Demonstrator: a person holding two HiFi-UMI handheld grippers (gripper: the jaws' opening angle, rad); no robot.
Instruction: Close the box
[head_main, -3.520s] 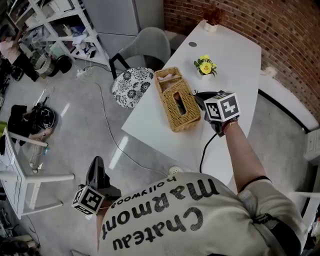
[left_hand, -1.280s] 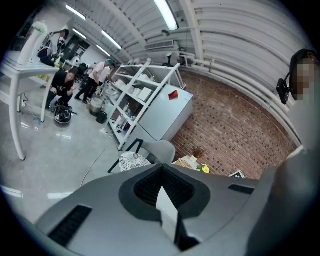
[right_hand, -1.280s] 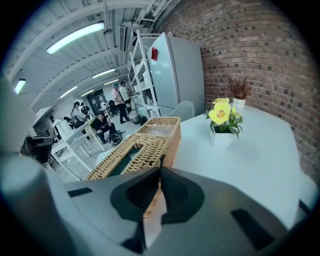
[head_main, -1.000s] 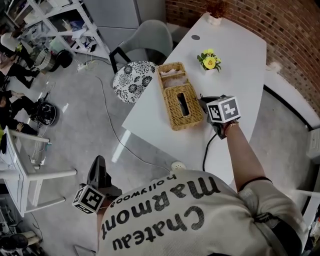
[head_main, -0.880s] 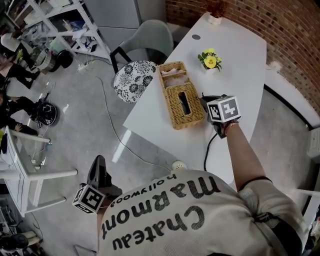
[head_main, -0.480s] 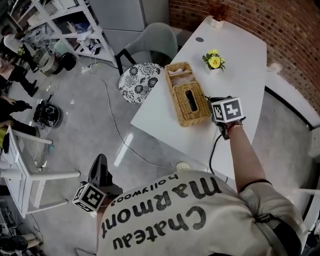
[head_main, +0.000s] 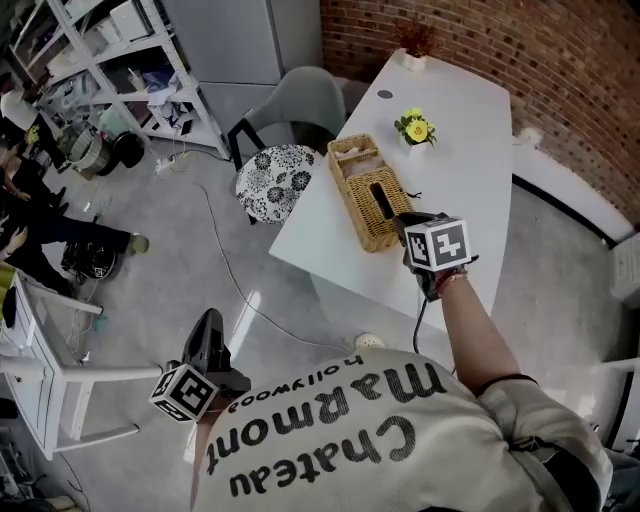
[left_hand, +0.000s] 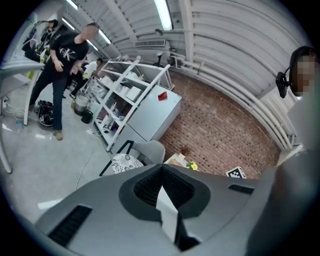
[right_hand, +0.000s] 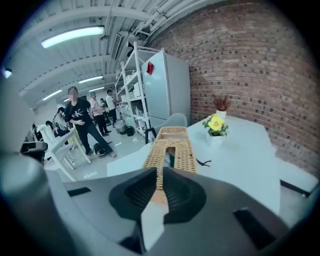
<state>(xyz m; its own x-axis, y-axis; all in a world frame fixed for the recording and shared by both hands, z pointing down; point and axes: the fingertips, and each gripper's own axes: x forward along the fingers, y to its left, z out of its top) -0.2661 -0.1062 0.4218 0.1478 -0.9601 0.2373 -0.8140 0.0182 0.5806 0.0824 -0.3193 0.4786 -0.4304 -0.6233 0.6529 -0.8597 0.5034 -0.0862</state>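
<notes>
1. Right gripper (right_hand: 159, 172): jaws stand a narrow slit apart and the pads press on nothing. Woven wicker shows through the slit. It looks to lie just beyond the tips, not pinched.
2. Left gripper (left_hand: 162, 169): tips together and empty. It hangs low at the person's side, well apart from the table (head_main: 470, 150).
3. Wicker box (head_main: 368, 190): long, lying on the table near its left edge, with its near end just ahead of the right gripper. The slotted lid looks flat on the body. The small far compartment is open-topped and holds something pale (cannot tell what).
4. Handling, judged: light; the weave is fairly stiff with some give. The rough surface should grip well. It is likely light enough to skid on the smooth tabletop if pushed sideways.
5. Where to hold, judged: the lid's near edge or the rim of the slot, where the wicker is thin enough for the jaws. Press downward, not along the table.
6. Flower pot (head_main: 414, 130): stands beyond the box, apart from it.
</notes>
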